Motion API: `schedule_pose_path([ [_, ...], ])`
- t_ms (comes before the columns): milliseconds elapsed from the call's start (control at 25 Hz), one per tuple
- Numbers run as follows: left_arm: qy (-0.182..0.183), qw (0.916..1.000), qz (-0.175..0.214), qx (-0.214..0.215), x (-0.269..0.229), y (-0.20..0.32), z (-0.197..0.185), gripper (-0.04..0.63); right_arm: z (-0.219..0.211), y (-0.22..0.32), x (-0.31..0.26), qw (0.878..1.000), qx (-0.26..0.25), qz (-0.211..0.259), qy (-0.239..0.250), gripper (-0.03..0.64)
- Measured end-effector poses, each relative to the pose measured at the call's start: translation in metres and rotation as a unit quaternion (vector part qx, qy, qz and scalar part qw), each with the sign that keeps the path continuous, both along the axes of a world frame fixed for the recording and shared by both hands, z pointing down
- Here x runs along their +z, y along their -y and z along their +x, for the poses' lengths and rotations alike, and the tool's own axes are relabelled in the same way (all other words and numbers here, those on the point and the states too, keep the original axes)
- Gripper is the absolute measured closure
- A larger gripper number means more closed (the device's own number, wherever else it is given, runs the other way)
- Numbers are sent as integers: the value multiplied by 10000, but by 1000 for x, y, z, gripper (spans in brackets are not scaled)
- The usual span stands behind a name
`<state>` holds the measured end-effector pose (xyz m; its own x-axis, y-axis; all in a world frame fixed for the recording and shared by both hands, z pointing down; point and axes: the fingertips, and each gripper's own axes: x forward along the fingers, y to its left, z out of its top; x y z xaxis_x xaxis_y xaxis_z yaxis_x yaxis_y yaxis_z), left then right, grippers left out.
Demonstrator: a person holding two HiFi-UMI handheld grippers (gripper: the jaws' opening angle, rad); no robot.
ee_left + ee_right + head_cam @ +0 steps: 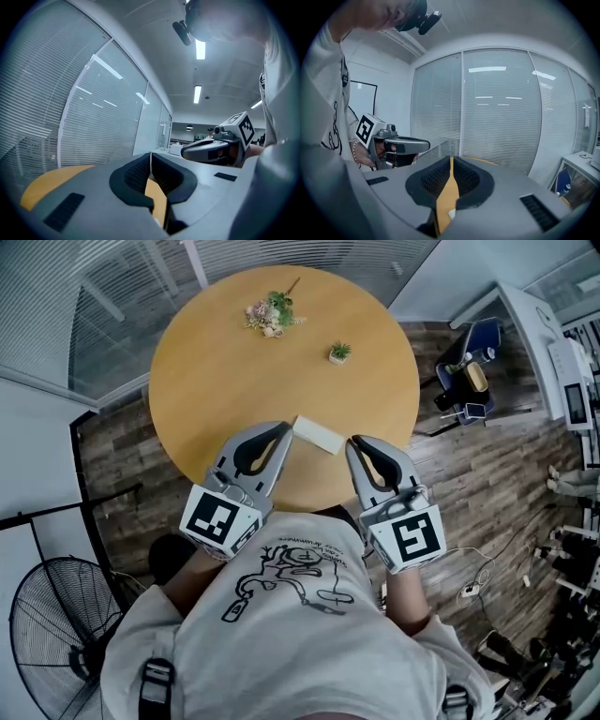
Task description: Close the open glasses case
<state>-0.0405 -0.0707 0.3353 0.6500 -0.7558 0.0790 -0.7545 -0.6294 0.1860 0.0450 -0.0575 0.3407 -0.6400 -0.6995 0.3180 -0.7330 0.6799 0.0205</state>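
Note:
A white glasses case (317, 435) lies near the front edge of the round yellow table (206, 371); from above its lid looks down. My left gripper (284, 432) hovers just left of the case, its jaws meeting at the tips with nothing between them. My right gripper (353, 443) hovers just right of it, also shut and empty. Both are held close to the person's chest, above the table edge. The left gripper view shows its own fingertips (150, 154) closed and the right gripper (211, 150) beside them. In the right gripper view the fingertips (451, 159) touch, with the left gripper (401, 146) alongside.
A dried flower sprig (272, 313) and a small potted plant (339, 352) sit at the far side of the table. A floor fan (52, 615) stands at the lower left, a blue chair (469, 371) at the right. Glass walls with blinds (497, 108) surround the table.

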Motion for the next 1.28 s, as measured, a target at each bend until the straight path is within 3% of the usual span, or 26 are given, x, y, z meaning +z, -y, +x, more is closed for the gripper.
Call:
schedule_pose_path([
  [520, -105, 9998, 161, -98, -24, -5, -6, 565, -2, -7, -29, 9997, -66, 198, 128, 588],
  [1280, -105, 9997, 172, -103, -25, -4, -5, 565, 1, -4, -27, 9997, -45, 222, 89, 588],
])
